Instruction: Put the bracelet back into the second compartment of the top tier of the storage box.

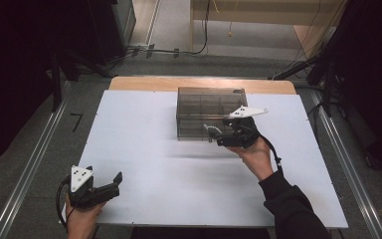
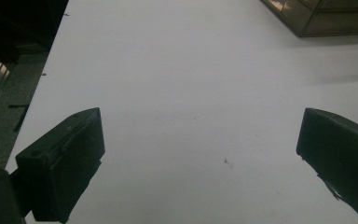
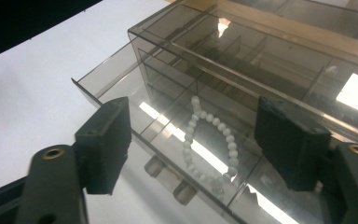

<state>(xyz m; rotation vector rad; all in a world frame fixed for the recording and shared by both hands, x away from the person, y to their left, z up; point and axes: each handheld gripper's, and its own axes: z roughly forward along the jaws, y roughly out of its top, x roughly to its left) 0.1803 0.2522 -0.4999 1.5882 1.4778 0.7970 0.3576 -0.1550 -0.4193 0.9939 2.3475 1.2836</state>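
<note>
A: Any writing to read? None legible. One smoky drawer box [image 1: 210,112], one white bead bracelet [image 3: 213,145] lying in its pulled-out drawer.

B: Right gripper [image 3: 193,135] spread wide above the bracelet, pinching nothing; left gripper [image 2: 200,140] spread over bare table [image 1: 144,149].

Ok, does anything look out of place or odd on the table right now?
Nothing damaged or spilled. A drawer of the smoky clear organizer box stands pulled out, with a white bead bracelet lying in one compartment below the open right gripper.

Black grippers, grey three-cornered plates, trailing cables, dark sleeve [image 1: 291,209].
</note>
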